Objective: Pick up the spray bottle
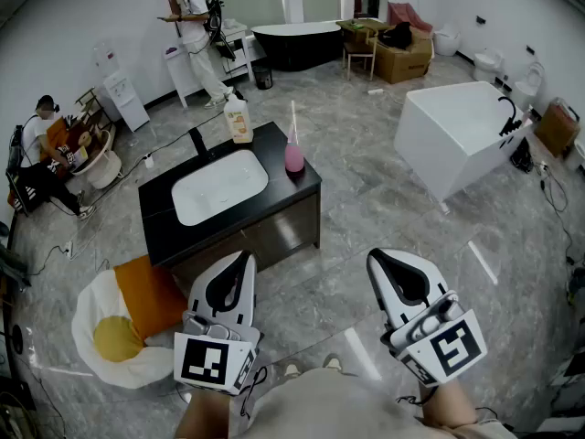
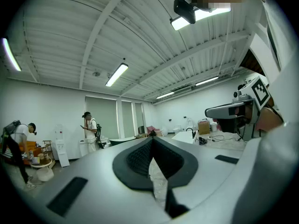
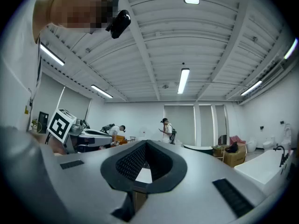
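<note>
A black vanity (image 1: 292,190) with a white basin (image 1: 219,186) stands ahead of me on the grey floor. Two bottles sit on its top: a pink one with a tall thin white head (image 1: 293,154) at the right edge, and a pale orange one with a white cap (image 1: 239,120) at the back. My left gripper (image 1: 245,259) and right gripper (image 1: 379,259) hover side by side close to my body, well short of the vanity. Both are level, shut and hold nothing. The jaws also meet in the left gripper view (image 2: 150,141) and the right gripper view (image 3: 145,143).
A white bathtub (image 1: 457,135) stands at the right and a black one (image 1: 292,39) at the back. An egg-shaped cushion (image 1: 119,327) lies left of my feet. One person stands at the back (image 1: 196,26); another crouches at the left (image 1: 41,144). Cables run over the floor.
</note>
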`<control>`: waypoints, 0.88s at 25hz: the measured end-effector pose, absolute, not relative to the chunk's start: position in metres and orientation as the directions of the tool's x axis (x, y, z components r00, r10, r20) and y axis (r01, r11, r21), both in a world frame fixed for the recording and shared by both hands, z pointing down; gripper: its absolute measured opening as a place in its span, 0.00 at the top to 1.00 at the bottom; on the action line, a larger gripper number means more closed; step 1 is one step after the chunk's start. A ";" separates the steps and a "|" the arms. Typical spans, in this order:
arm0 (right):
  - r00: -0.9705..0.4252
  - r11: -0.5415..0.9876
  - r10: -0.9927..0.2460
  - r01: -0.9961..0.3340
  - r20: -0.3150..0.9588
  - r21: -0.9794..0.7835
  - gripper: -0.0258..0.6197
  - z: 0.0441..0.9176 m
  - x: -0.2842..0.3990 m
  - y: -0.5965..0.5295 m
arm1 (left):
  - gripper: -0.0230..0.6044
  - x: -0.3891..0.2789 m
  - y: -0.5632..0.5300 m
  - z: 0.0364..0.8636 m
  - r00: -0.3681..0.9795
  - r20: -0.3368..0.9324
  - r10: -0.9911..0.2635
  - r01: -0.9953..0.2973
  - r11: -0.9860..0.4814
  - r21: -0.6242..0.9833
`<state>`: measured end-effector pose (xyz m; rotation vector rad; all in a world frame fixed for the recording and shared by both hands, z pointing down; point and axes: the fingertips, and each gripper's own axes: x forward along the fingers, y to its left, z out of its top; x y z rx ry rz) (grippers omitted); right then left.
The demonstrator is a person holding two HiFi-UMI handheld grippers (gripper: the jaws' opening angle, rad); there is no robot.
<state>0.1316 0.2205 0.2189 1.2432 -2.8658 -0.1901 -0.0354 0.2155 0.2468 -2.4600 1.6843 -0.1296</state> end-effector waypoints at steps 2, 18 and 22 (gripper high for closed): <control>-0.684 0.675 -0.729 -0.727 -0.041 0.127 0.92 0.219 0.131 0.221 | 0.93 -0.036 0.213 0.249 0.364 -0.015 -0.931 -0.918 -0.355 -0.175; -0.701 0.697 -0.713 -0.711 -0.023 0.095 0.91 0.228 0.155 0.215 | 0.93 -0.006 0.208 0.255 0.388 0.019 -0.921 -0.908 -0.386 -0.162; -0.679 0.675 -0.733 -0.733 -0.033 0.084 0.91 0.229 0.169 0.212 | 0.93 0.004 0.207 0.255 0.383 0.014 -0.923 -0.911 -0.381 -0.159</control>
